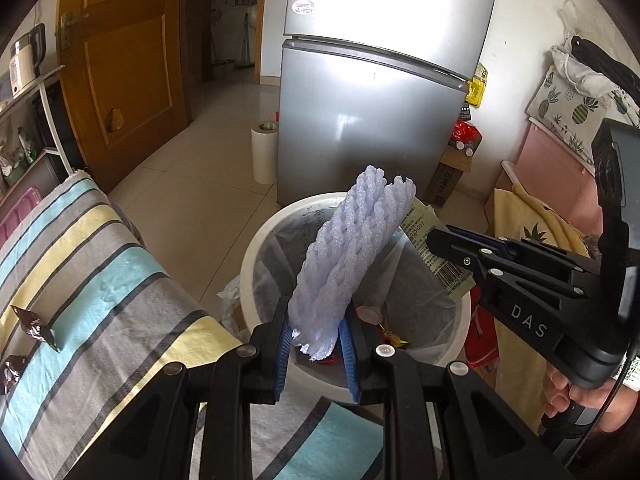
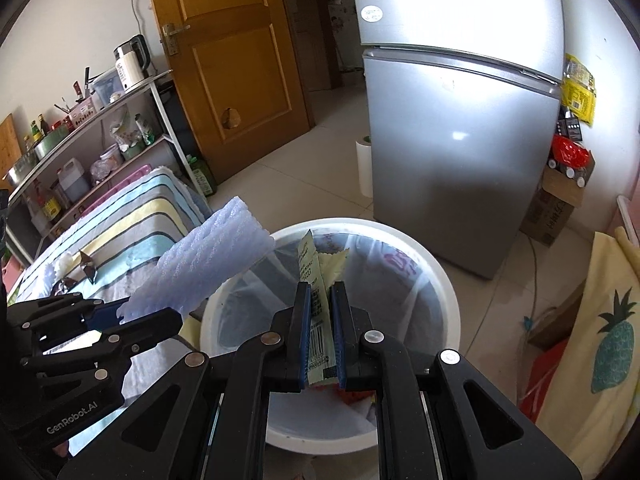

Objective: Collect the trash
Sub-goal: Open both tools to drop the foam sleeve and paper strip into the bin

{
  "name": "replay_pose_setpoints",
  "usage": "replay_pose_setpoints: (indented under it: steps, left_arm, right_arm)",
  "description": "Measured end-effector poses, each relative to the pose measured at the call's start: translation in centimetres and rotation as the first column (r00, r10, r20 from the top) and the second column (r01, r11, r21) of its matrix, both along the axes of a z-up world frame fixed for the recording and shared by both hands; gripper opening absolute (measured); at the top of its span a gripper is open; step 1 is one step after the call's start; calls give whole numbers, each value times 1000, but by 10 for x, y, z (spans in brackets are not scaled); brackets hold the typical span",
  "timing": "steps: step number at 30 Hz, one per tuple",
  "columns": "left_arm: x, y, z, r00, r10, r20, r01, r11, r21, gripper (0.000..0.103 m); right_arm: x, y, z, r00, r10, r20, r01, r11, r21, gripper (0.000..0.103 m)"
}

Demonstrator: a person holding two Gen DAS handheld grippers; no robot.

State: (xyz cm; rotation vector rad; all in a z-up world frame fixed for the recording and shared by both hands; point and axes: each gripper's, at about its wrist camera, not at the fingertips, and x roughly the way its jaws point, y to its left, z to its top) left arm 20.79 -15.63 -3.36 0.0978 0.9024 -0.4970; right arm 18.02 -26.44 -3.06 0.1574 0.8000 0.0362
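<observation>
My left gripper is shut on a pale lilac foam net sleeve, which sticks up over the white trash bin. The bin has a clear liner and some wrappers at its bottom. My right gripper is shut on a light green snack wrapper, held above the same white trash bin. In the left wrist view the right gripper comes in from the right with the wrapper. The right wrist view shows the left gripper at the left, the foam sleeve in it.
A striped cloth surface lies left of the bin, with dark crumpled wrappers on it. A silver fridge stands behind the bin, a white roll beside it. A yellow pineapple cloth is on the right, shelves on the left.
</observation>
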Motion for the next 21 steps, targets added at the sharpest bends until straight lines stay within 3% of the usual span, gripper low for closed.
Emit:
replay_pose_setpoints:
  steps: [6, 10, 16, 21]
  left_arm:
    - [7, -17, -12, 1000, -4, -23, 4, 1000, 24, 24]
    - [7, -21, -17, 1000, 6, -11, -5, 998, 64, 32]
    - [8, -21, -16, 1000, 17, -9, -16, 998, 64, 50]
    - [6, -11, -13, 999, 33, -7, -33, 999, 44, 51]
  right_arm:
    - [9, -11, -16, 999, -30, -46, 29, 999, -20, 11]
    - [11, -20, -28, 996, -40, -76, 40, 999, -6, 12]
    - [11, -21, -30, 995, -55, -87, 54, 998, -13, 24]
    - [7, -17, -24, 996, -52, -68, 51, 999, -13, 29]
